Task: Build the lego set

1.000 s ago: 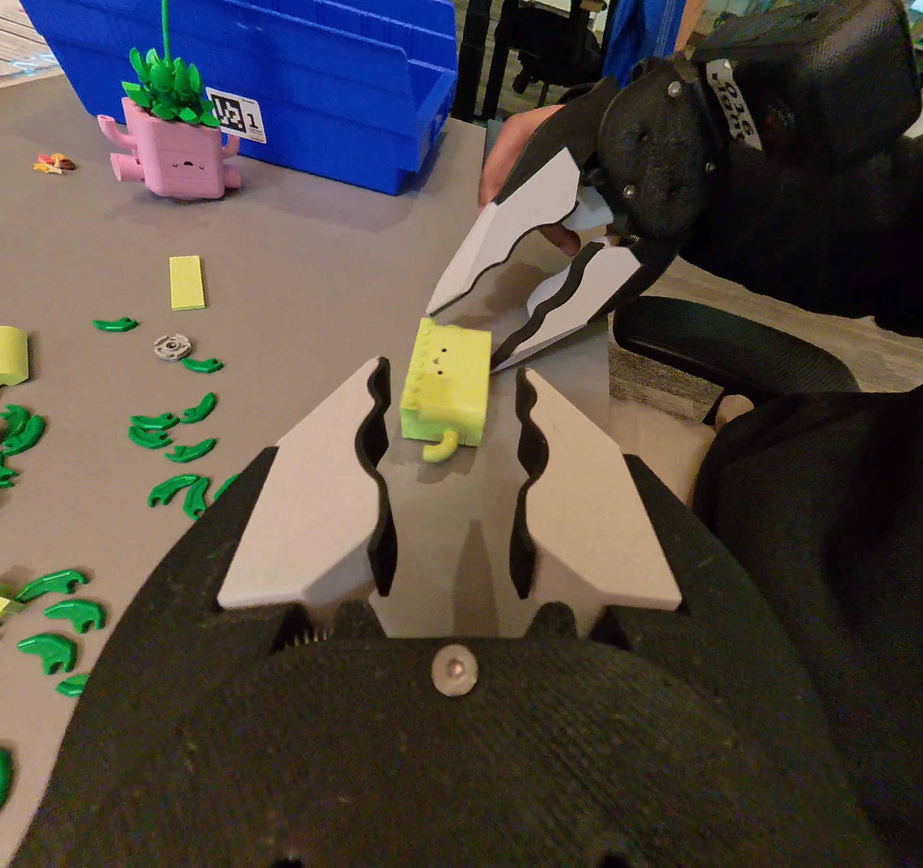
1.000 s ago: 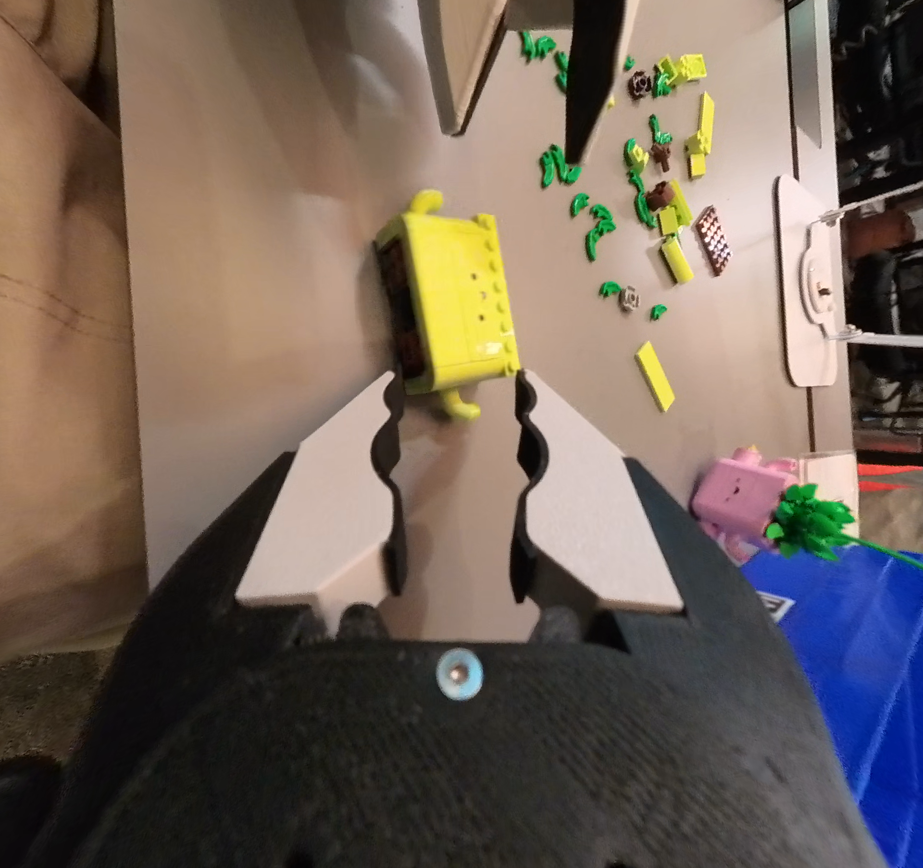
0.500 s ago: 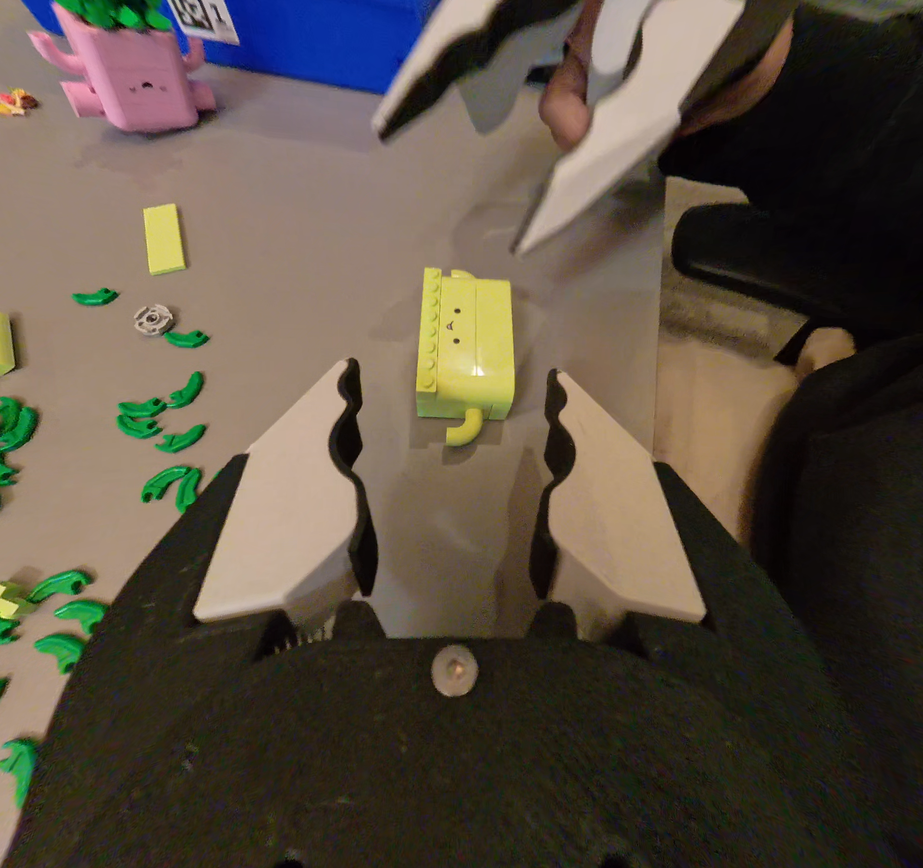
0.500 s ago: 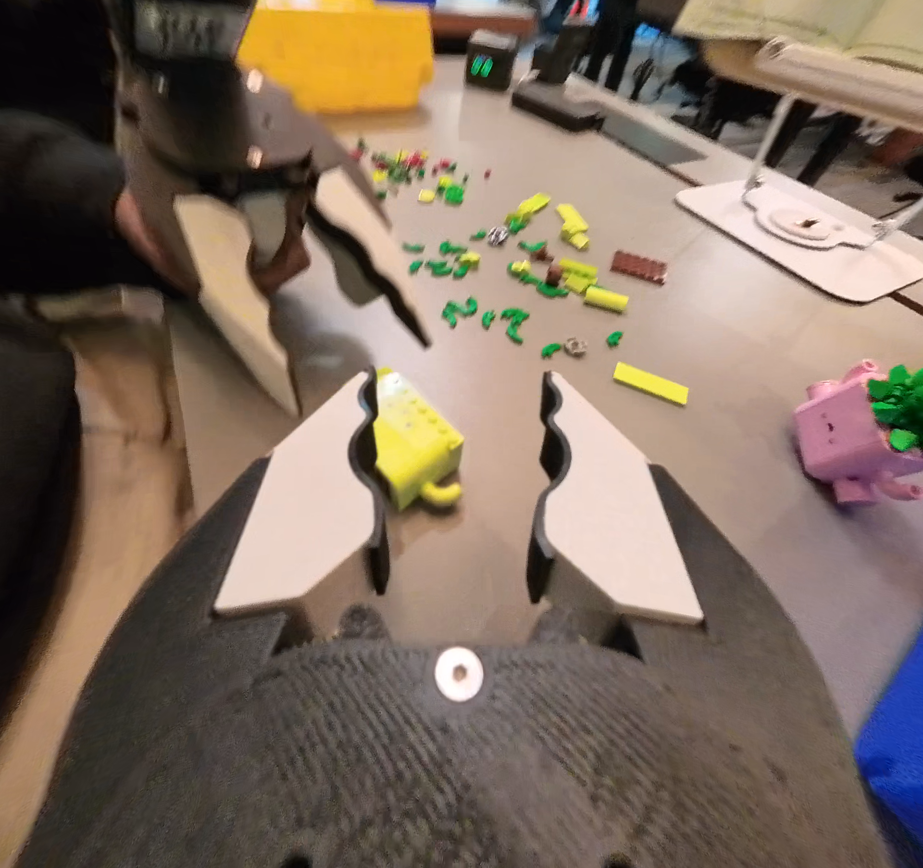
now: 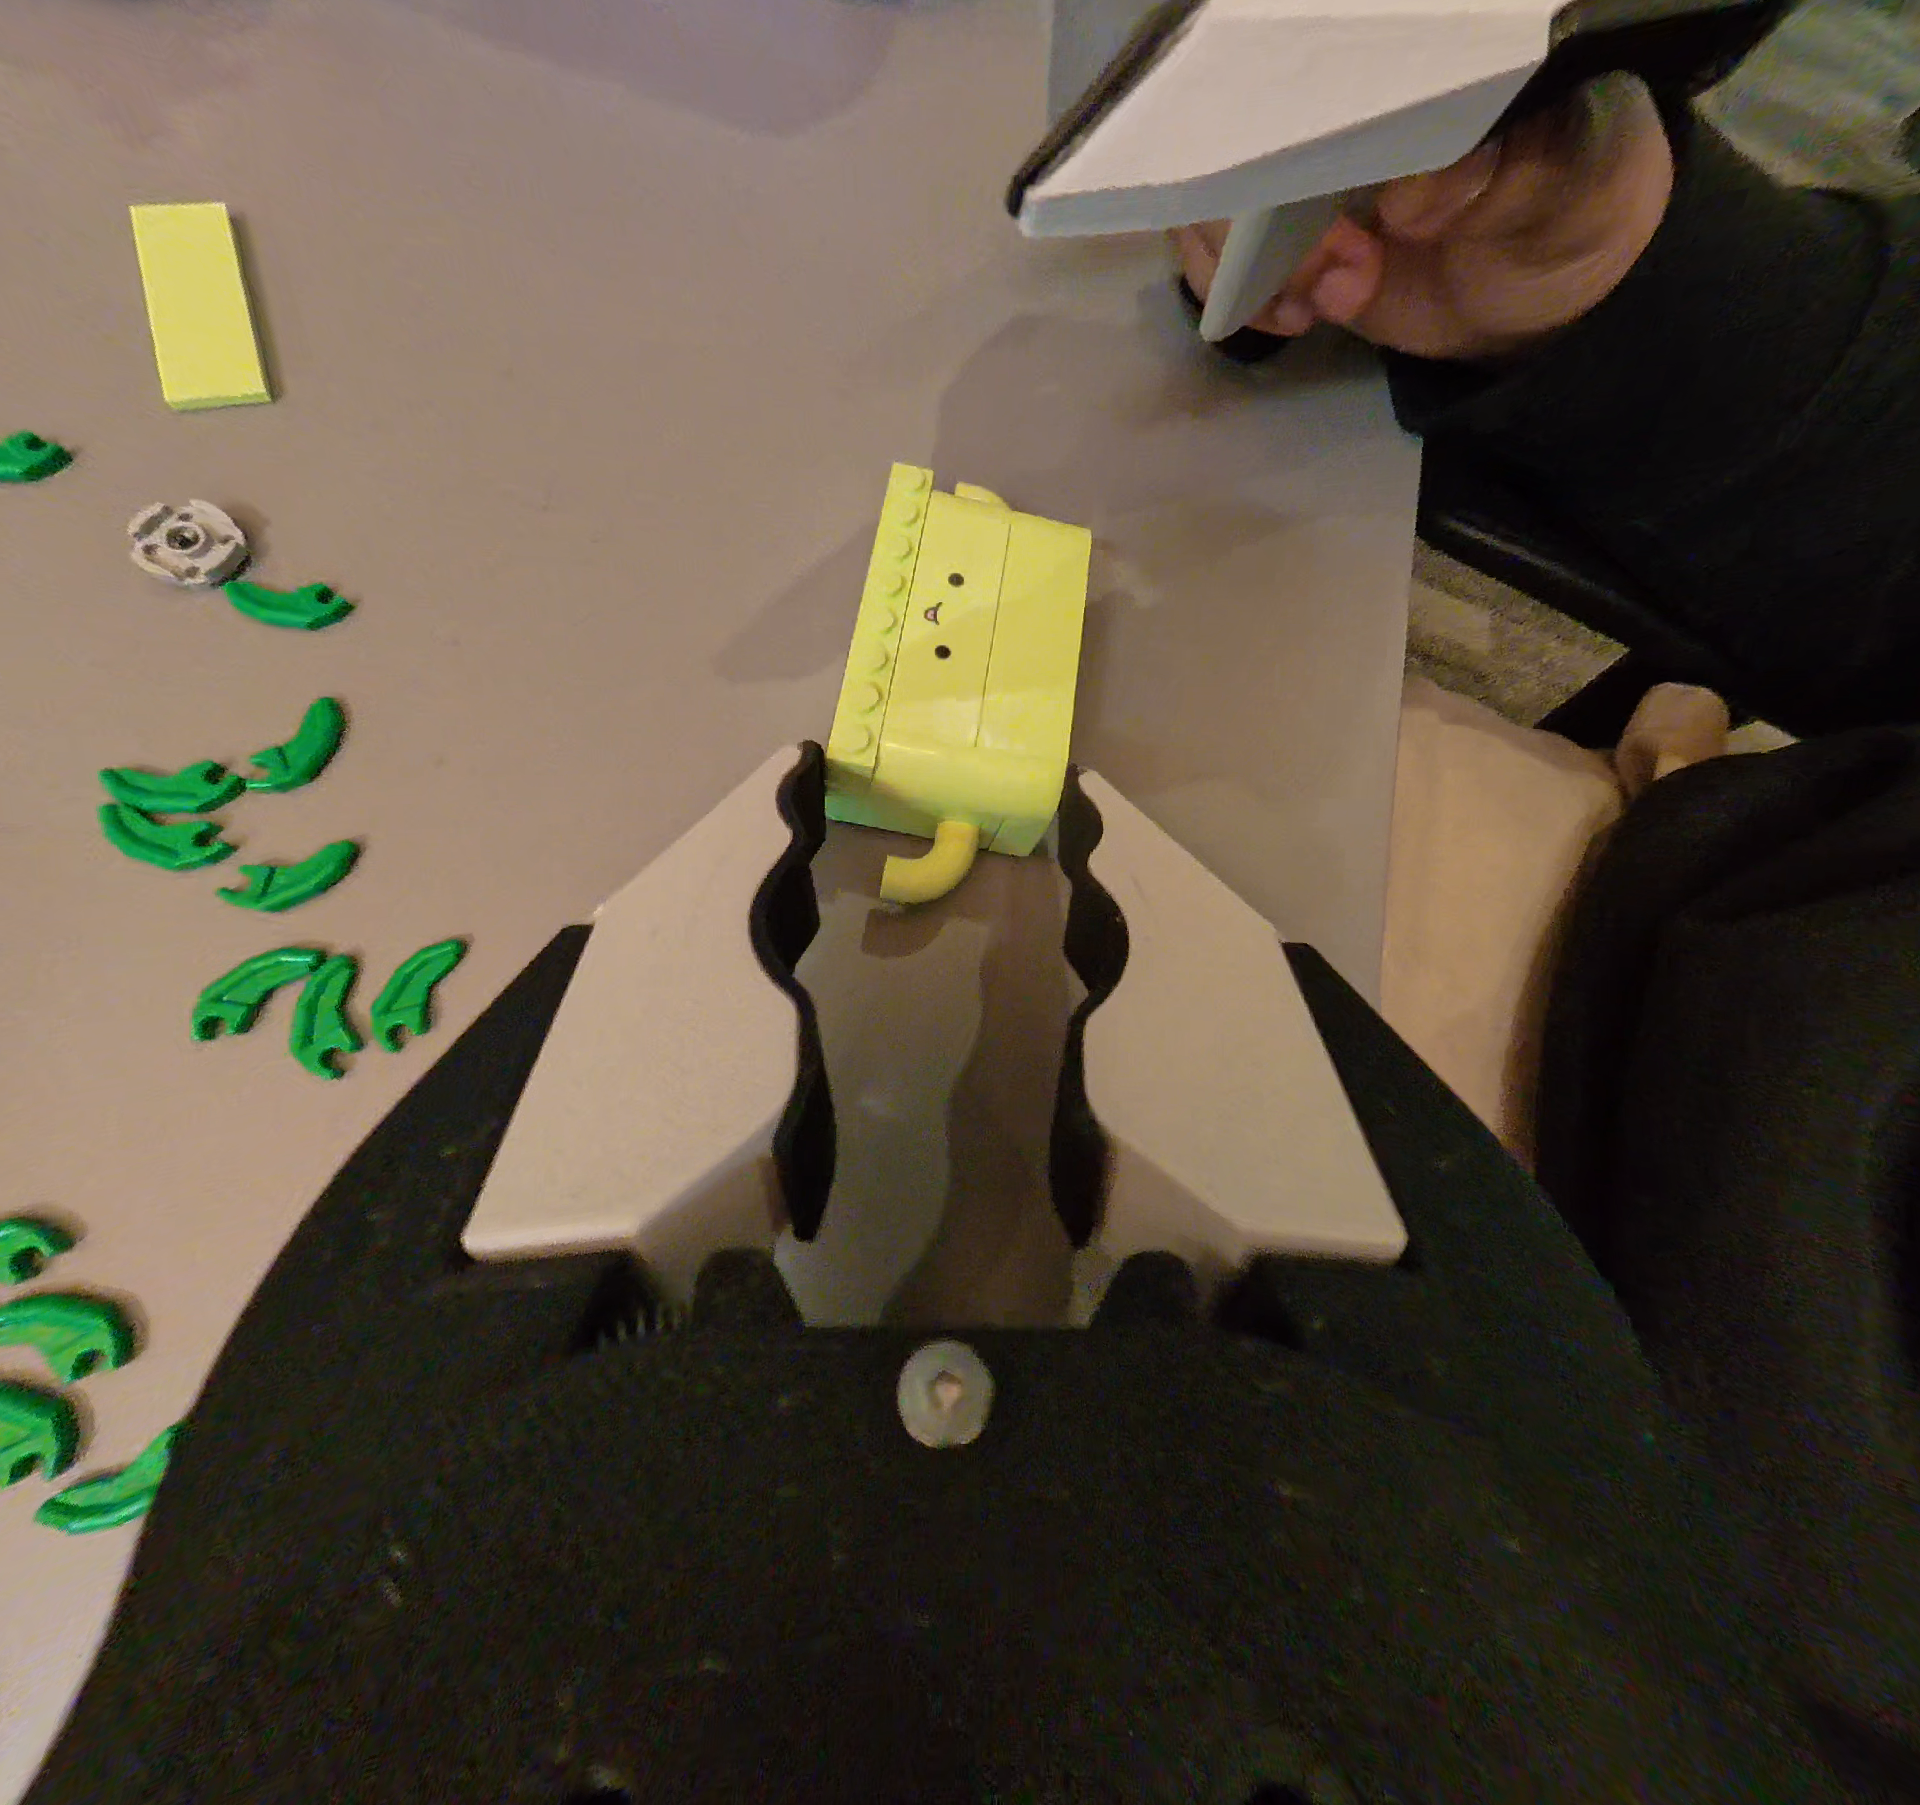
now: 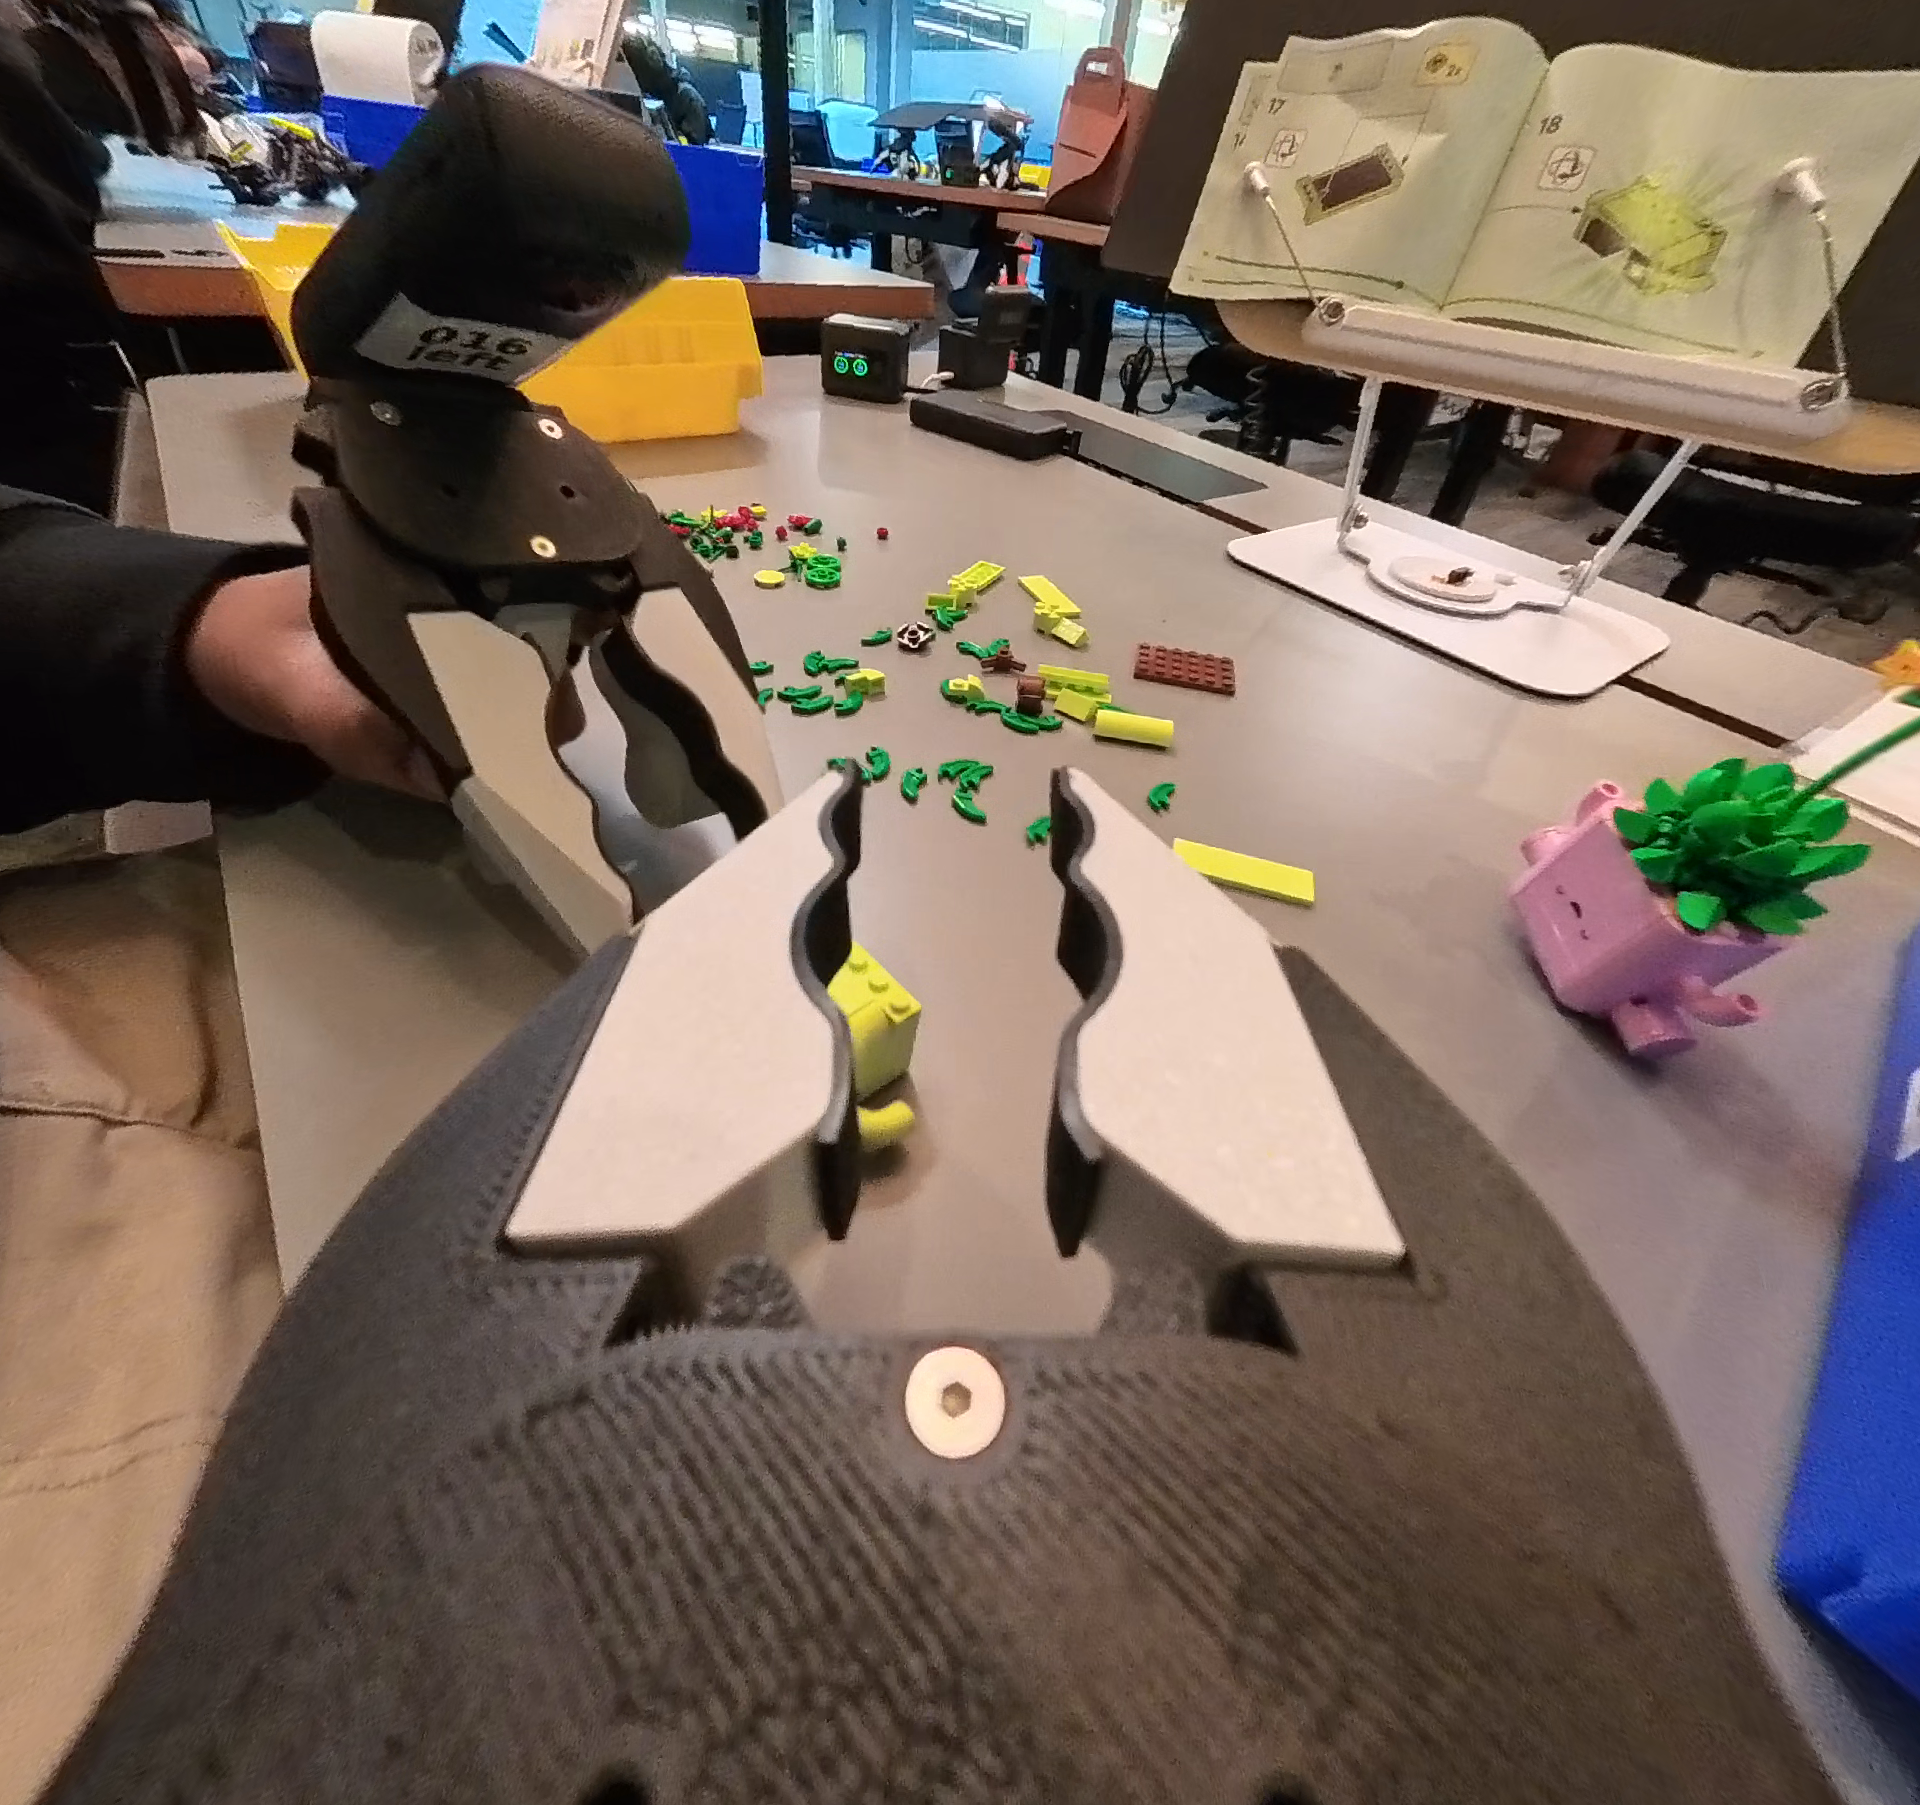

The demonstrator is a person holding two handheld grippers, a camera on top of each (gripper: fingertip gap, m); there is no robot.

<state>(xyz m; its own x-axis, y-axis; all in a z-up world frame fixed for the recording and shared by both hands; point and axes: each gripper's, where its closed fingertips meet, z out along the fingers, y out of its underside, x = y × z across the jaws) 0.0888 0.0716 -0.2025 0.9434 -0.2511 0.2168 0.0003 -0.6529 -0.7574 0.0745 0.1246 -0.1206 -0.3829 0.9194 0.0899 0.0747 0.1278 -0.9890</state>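
- Left gripper (image 5: 940,789): fingers spread, their tips flanking the near end of the lime-yellow lego block (image 5: 961,675) lying on the grey worktop (image 5: 582,301).
- Right gripper (image 6: 956,789): fingers spread, empty, above the block.

We see a yellow bin (image 6: 665,368), a blue bin (image 6: 1849,1340), and a small black device (image 6: 865,360) with green lights on the grey table (image 6: 1403,789).

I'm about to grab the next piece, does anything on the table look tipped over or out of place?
Yes. The yellow block lies on its side near the table's edge, its printed face up and studs pointing sideways. The open left gripper brackets its near end. The pink pot also looks tilted in the right wrist view, though that may be lens distortion.
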